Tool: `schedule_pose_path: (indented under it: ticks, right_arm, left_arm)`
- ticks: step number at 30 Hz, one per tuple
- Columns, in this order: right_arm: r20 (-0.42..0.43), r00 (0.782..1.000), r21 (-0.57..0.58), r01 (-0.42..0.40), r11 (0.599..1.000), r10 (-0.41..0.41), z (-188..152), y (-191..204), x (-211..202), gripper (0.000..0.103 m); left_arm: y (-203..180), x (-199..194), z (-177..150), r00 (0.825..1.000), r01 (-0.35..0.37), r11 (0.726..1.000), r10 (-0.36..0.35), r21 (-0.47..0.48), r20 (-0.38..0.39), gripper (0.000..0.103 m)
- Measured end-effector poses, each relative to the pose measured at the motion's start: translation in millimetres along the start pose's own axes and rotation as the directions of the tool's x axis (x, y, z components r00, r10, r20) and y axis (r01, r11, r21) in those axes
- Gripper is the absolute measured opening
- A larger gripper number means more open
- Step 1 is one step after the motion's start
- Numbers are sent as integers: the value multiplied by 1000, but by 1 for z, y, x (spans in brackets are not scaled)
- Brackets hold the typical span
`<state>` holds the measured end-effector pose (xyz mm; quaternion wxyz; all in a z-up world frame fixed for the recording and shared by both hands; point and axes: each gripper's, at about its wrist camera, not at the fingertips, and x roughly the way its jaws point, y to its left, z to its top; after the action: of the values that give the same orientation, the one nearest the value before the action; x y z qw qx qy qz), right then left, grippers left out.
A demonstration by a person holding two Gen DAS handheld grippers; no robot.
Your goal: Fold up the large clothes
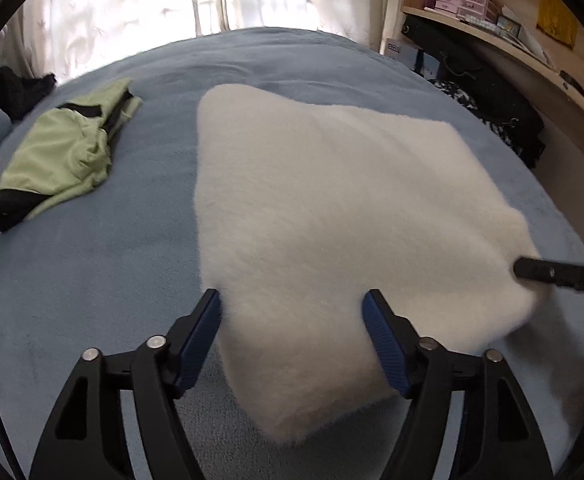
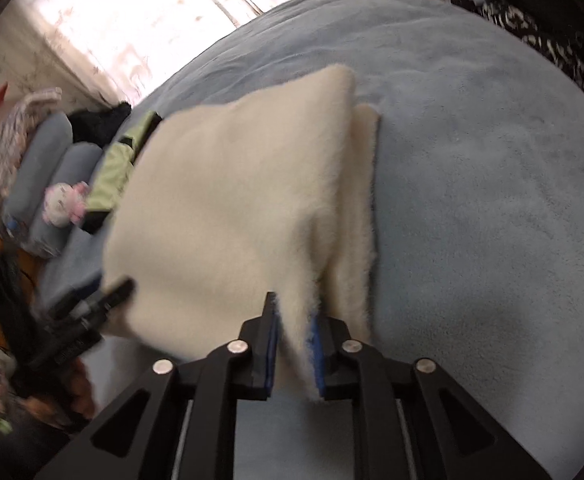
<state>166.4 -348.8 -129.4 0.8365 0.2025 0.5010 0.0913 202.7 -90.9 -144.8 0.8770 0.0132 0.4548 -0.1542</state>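
We note cream fleece garment [image 1: 332, 208] on pale blue bedspread [image 1: 91, 272]; lime-green top [image 1: 63, 156] (black trim); black grippers, blue pads [image 1: 388, 344]; white floral-print curtain [image 1: 139, 4].

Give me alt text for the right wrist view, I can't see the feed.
The right hand-held gripper pinches the near edge of a cream fleece garment, lifted over a blue bed cover. The left hand-held gripper reaches in at its left side; a green garment lies behind.
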Motion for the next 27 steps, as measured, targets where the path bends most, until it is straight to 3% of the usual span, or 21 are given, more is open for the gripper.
schedule_pose_path:
  ticks: [1, 3, 4, 10, 14, 16, 18, 21, 23, 27]
  right_arm:
    - [6, 1000, 18, -28, 999, 28, 7, -2, -5, 25]
    - [51, 997, 47, -59, 997, 56, 26, -6, -15, 45]
    - [71, 996, 50, -50, 997, 47, 35, -7, -17, 47]
    - [70, 997, 65, 8, 998, -13, 99, -12, 25, 48]
    - [53, 998, 89, 16, 996, -20, 124, -24, 56, 48]
    - [52, 999, 76, -5, 997, 1, 130, -26, 66, 36]
    - [36, 999, 19, 30, 999, -31, 132, -23, 78, 24]
    - [90, 995, -14, 43, 999, -42, 130, -21, 66, 13]
    - [160, 986, -42, 63, 997, -55, 125, -18, 51, 11]
    - [93, 994, 42, 56, 998, -60, 118, -43, 76, 16]
  left_arm:
    - [4, 0, 4, 999, 36, 999, -36, -11, -18, 77]
    - [17, -3, 12, 994, 105, 993, -107, -52, -32, 78]
    - [24, -3, 17, 991, 129, 989, -132, -74, -27, 78]
    - [73, 21, 60, 987, 142, 967, -153, -209, -39, 78]
    - [91, 51, 84, 967, 208, 939, -239, -272, -87, 78]
    - [93, 62, 89, 959, 230, 933, -267, -278, -100, 78]
    - [91, 72, 93, 954, 244, 932, -280, -267, -106, 80]
    - [85, 79, 97, 956, 236, 936, -272, -262, -111, 80]
    - [77, 78, 97, 964, 223, 947, -249, -231, -94, 80]
    - [70, 84, 93, 973, 201, 954, -220, -223, -64, 86]
